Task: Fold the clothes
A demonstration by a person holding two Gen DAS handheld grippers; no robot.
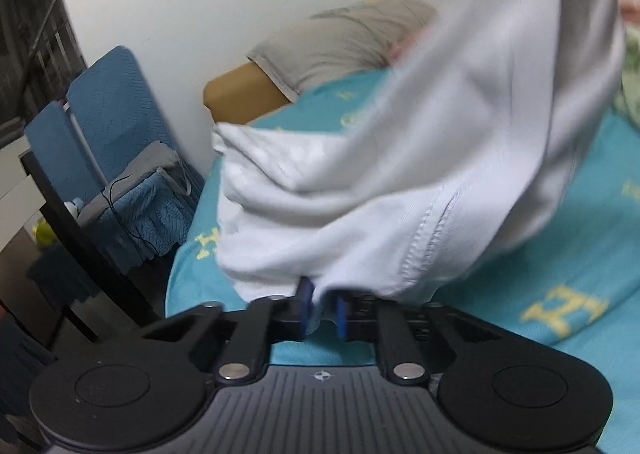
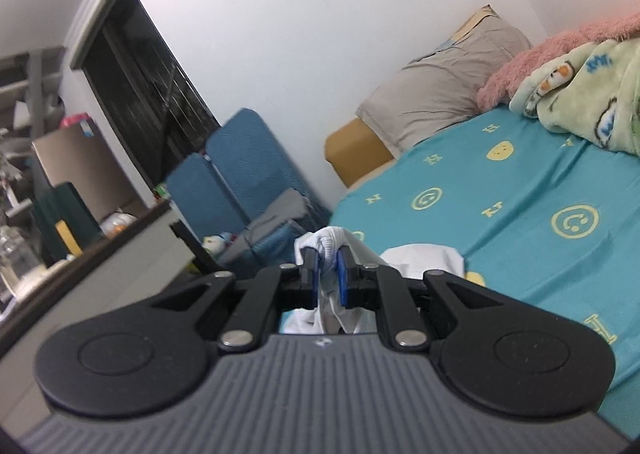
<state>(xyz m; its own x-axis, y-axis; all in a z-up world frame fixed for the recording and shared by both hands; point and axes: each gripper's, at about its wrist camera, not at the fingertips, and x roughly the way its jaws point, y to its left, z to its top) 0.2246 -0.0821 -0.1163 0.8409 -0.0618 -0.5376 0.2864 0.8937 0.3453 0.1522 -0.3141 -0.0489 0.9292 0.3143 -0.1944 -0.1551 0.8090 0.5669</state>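
Note:
A white garment [image 1: 400,174] hangs lifted above the teal bed sheet [image 1: 580,254] and fills most of the left wrist view, blurred by motion. My left gripper [image 1: 322,310] is shut on its lower hem, with cloth pinched between the blue pads [image 1: 306,306]. My right gripper [image 2: 328,278] is shut on another bunched part of the same white garment [image 2: 332,242]. More of its cloth [image 2: 424,258] lies on the sheet just beyond the right gripper.
The bed [image 2: 520,214] has a teal sheet with yellow smiley prints. A beige pillow [image 2: 440,90] leans on the wall. A green and pink blanket [image 2: 580,94] lies at the far right. A blue folding chair [image 2: 240,162] and a dark table [image 2: 120,246] stand left of the bed.

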